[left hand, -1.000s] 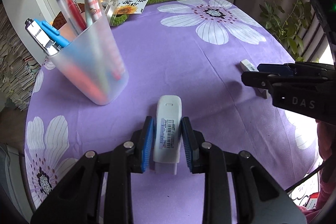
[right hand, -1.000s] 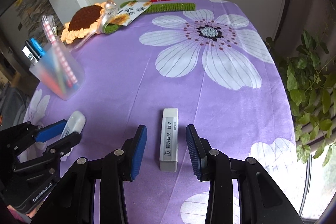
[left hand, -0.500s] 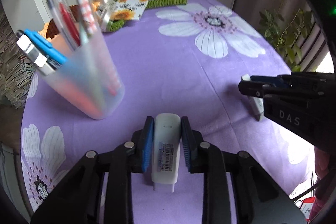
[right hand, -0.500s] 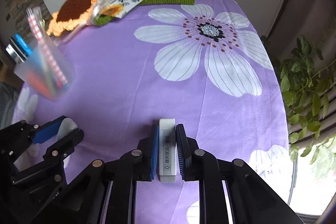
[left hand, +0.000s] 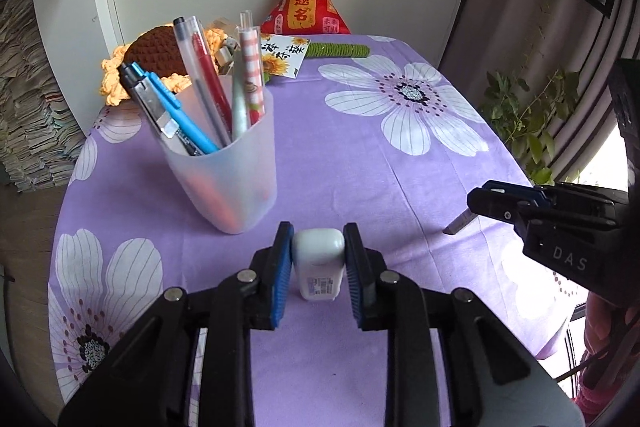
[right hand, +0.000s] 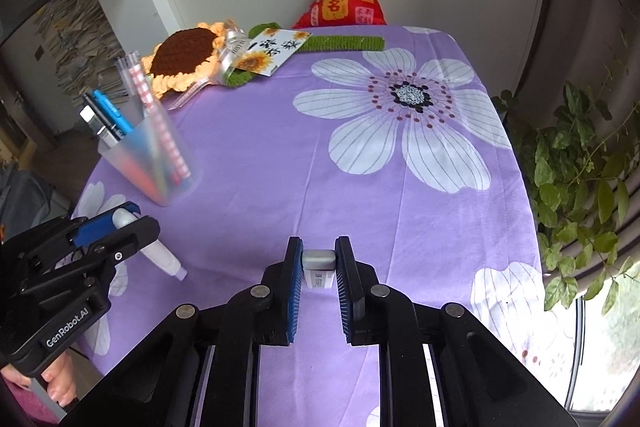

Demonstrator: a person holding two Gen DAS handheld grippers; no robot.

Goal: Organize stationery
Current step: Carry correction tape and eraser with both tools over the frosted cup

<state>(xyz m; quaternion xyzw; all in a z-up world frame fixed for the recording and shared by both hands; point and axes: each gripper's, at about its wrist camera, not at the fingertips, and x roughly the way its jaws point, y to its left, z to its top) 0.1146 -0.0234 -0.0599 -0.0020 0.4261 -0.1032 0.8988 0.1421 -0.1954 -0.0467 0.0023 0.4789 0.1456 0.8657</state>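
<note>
The white correction-tape dispenser is being clamped between the blue pads of the left gripper, its rounded end pointing away and its labelled body hanging clear of the purple floral tablecloth, a hold that is probably leaving the body free to be lowered end-first into a container; the eraser is being pinched across its narrow sides by the right gripper, jaws nearly together on it, likewise off the cloth; the translucent pen cup is standing just beyond and to the left of the dispenser, already holding pens that are leaning against its rim, so it is likely serving as the collecting point; farther off, against the wall, a crocheted sunflower, a sunflower card and a red pyramid cushion are lying apart from the work; a leafy plant is hanging at the right edge.
</note>
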